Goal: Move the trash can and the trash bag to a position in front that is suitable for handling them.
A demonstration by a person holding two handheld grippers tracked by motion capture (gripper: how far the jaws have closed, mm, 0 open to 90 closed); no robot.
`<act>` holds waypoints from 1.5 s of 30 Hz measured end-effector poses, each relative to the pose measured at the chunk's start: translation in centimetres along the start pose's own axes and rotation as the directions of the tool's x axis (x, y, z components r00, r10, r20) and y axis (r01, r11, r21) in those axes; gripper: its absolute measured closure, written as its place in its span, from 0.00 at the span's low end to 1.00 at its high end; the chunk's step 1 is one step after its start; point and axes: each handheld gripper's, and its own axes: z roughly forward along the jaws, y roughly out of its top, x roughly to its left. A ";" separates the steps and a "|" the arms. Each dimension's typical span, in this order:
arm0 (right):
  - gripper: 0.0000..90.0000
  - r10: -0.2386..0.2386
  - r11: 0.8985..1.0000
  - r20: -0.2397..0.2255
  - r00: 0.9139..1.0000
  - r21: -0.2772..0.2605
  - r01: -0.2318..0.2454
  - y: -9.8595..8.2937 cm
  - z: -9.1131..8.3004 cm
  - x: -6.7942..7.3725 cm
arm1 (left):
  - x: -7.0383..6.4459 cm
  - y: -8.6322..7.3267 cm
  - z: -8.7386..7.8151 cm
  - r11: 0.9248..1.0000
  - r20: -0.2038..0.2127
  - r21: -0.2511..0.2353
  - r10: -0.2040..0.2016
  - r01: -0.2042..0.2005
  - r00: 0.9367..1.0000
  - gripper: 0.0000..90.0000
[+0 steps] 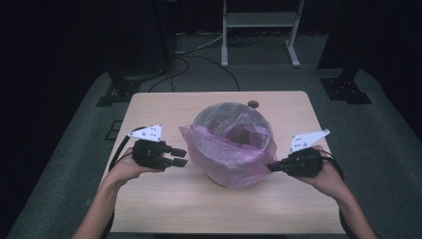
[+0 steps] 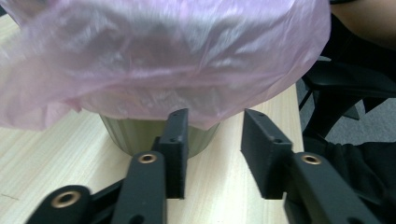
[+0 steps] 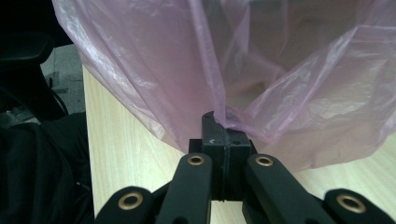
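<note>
At the centre of a pale wooden table (image 1: 164,209), a small round bin (image 2: 140,135) stands draped in a pink plastic bag (image 1: 226,149), the film spilling over its rim and hanging loose down the near side. The right gripper (image 1: 272,167), held in a person's right hand (image 1: 328,179), is clamped on a fold of the bag at its right edge; the right gripper view shows the jaws pressed together with the pink film pinched between their tips. The left gripper (image 1: 182,157), gripped by the left hand (image 1: 127,169), sits just beside the bag's left edge with its jaws spread apart and nothing between them, pointing at the bin's base.
</note>
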 end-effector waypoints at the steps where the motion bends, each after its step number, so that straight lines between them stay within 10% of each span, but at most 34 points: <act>1: 1.00 0.000 1.000 0.004 1.000 -0.003 0.000 0.1 -0.2 0.0 | 0.0 0.2 -0.1 1.000 -0.009 -0.003 -0.006 0.006 1.000 0.61; 12: 1.00 -0.023 0.999 0.016 1.000 -0.022 0.023 1.4 -0.6 0.1 | 0.7 1.9 1.7 0.997 -0.063 0.026 -0.065 0.067 0.996 0.48; 22: 1.00 -0.028 0.999 0.008 1.000 -0.038 0.029 1.6 -0.6 0.3 | 0.2 1.8 2.7 1.000 -0.084 0.009 -0.007 0.007 0.996 1.00; 45: 1.00 0.062 0.993 -0.045 0.997 0.104 -0.057 -2.8 4.4 -1.0 | 0.6 -4.4 5.7 0.994 -0.044 0.089 -0.062 0.066 0.997 1.00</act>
